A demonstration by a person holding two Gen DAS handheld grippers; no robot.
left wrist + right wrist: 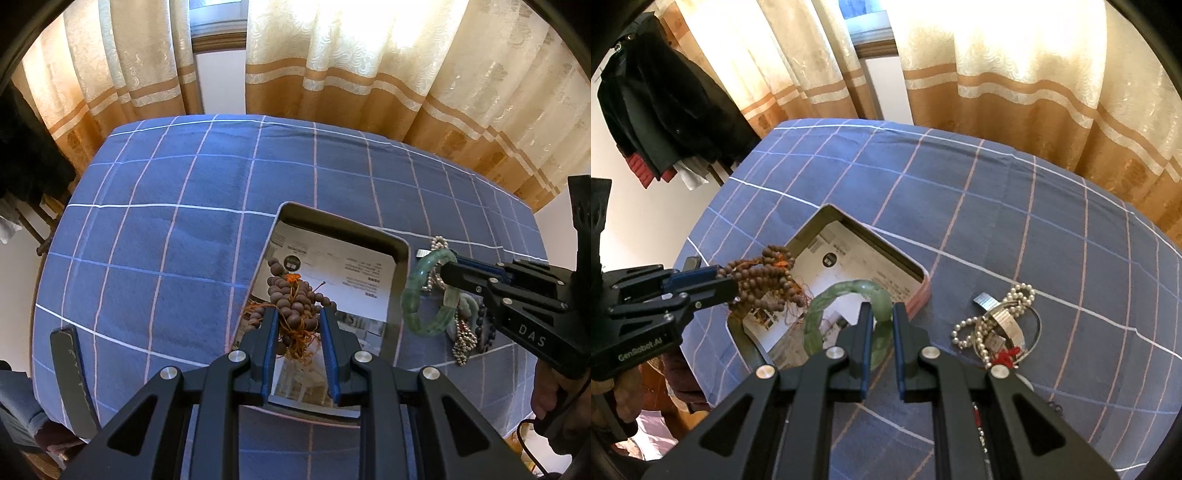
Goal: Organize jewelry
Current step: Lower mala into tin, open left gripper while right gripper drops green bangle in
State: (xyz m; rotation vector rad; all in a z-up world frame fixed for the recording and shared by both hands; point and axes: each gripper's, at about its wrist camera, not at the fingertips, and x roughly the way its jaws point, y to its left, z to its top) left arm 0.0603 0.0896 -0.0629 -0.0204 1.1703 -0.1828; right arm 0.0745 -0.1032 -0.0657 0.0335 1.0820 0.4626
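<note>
My left gripper (297, 314) is shut on a bundle of brown wooden beads (291, 299) with orange cord, hanging over the open metal tin (400, 258). The tin holds a printed paper. From the right wrist view the same beads (764, 280) dangle from the left gripper (729, 286) above the tin (919, 273). My right gripper (882, 310) is shut on a green jade bangle (827, 302), held over the tin's right rim. In the left wrist view the bangle (417, 291) hangs from the right gripper (448, 269) just right of the tin.
A heap of jewelry lies on the blue checked tablecloth (997, 192) right of the tin: a pearl strand (1019, 295), silver bangles (1008, 325), a red piece. Curtains (332, 55) hang behind. A dark strip (72, 376) lies near the table's left edge. Dark clothes (657, 99) hang at the left.
</note>
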